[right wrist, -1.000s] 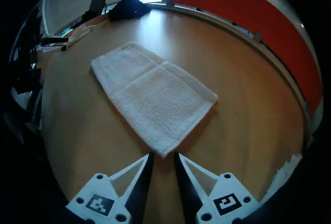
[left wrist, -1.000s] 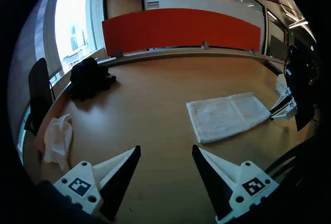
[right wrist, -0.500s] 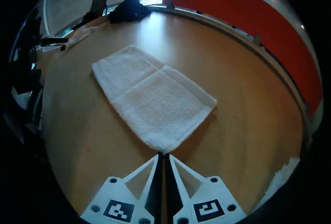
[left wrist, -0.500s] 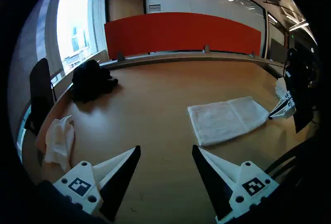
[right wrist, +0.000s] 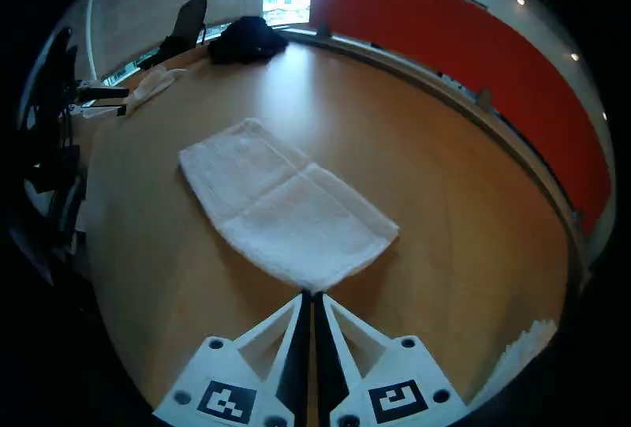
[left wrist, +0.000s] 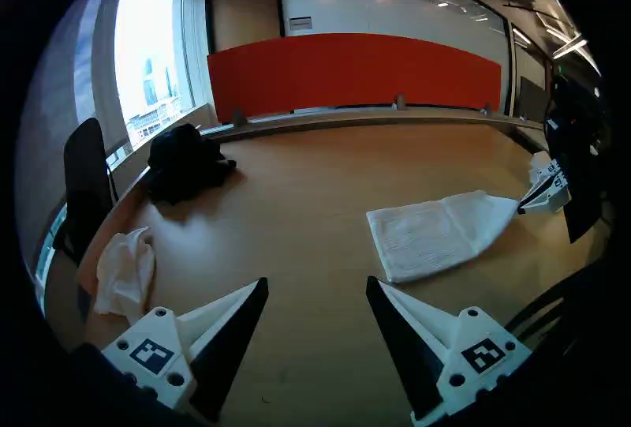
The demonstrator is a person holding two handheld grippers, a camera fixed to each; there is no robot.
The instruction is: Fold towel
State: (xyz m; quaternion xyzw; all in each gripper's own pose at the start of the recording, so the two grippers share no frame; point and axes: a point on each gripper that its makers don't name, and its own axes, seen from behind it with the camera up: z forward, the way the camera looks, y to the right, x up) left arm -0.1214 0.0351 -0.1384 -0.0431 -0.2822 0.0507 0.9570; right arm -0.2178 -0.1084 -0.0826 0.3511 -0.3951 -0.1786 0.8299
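Right gripper (right wrist: 313, 299) fingers pinched on near corner of white towel (right wrist: 276, 202), left gripper (left wrist: 316, 282) fingers wide above wooden table (left wrist: 300, 190).

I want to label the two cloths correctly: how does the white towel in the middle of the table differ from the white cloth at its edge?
The towel lies spread and smooth, with straight edges; the cloth is crumpled in a heap. One towel corner is pinched by the right hand-held gripper; nothing touches the cloth near the table edge. Both are white.
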